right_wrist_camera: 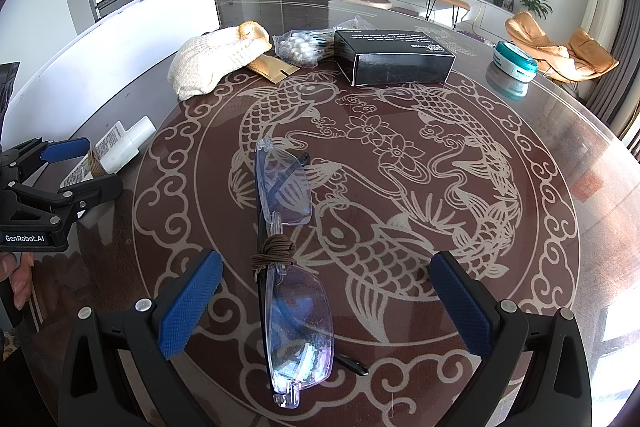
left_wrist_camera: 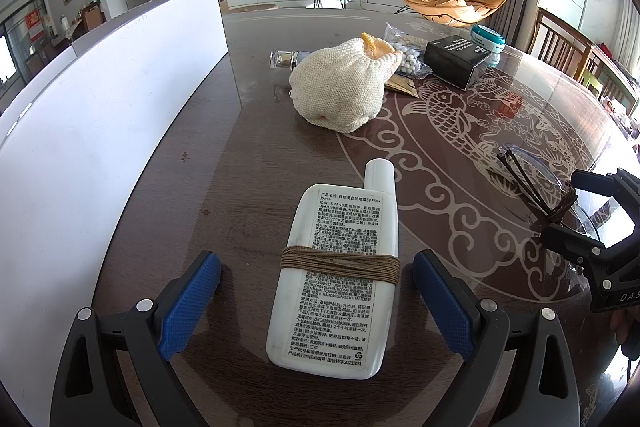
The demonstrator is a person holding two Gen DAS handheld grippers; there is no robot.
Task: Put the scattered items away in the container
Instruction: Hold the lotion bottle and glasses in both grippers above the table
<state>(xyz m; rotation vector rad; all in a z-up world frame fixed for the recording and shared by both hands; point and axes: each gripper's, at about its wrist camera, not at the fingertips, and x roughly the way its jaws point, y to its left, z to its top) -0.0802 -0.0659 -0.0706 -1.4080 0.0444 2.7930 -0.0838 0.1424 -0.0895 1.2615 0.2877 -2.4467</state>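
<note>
Left wrist view: the left gripper (left_wrist_camera: 316, 267) is spread wide around a white sunscreen bottle (left_wrist_camera: 336, 279) lying flat on the tabletop (left_wrist_camera: 248, 163), pads not touching it, white container (left_wrist_camera: 100, 131) just left. Right wrist view: the right gripper (right_wrist_camera: 326, 273) gapes either side of folded glasses (right_wrist_camera: 288, 255), no contact.

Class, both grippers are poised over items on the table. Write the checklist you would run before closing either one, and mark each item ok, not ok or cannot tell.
1. Left gripper open around the white bottle: ok.
2. Bottle centred between the fingers: ok.
3. Right gripper open around the glasses: ok.
4. Glasses folded, cord wound at the bridge: ok.
5. White container has room inside: cannot tell.
</note>
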